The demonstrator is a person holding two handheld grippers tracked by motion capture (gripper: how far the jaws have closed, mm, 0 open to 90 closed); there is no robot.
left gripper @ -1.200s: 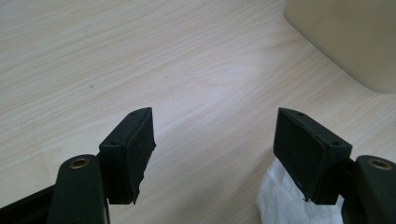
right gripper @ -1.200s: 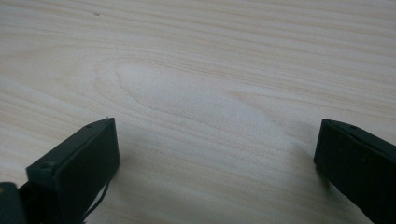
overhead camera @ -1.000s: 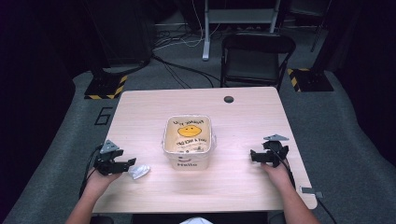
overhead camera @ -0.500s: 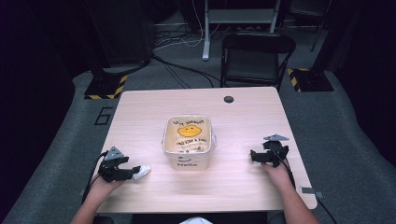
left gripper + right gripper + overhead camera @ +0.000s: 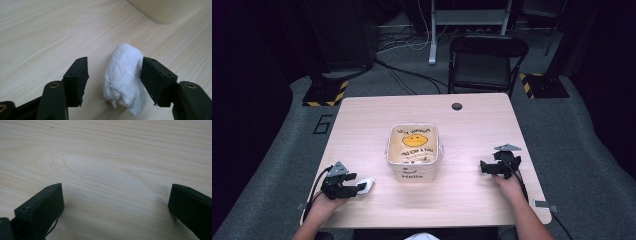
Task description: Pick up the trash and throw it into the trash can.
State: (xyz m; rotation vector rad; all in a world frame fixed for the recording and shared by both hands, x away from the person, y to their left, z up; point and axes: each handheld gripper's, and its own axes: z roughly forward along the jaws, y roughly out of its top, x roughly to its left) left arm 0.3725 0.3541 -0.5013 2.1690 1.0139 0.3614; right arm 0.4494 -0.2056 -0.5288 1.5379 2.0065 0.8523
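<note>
Left tongs [image 5: 113, 82] spread apart astride white crumpled wad [image 5: 126, 77] lying on worktop [image 5: 472, 195], wad's long axis running straight out between both jaws and touching one jaw, tub [image 5: 414, 150] beyond; right tongs [image 5: 116, 207] likewise apart, well off.

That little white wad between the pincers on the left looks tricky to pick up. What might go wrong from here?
The white wad lies off-centre between the open jaws of the left gripper: it seems to touch one jaw, with a gap at the other. Closing might push it sideways across the table rather than pinch it. It looks soft and crumpled, so a grip might catch only a loose fold. The tub stands close by, so a hasty lift could bump it.
</note>
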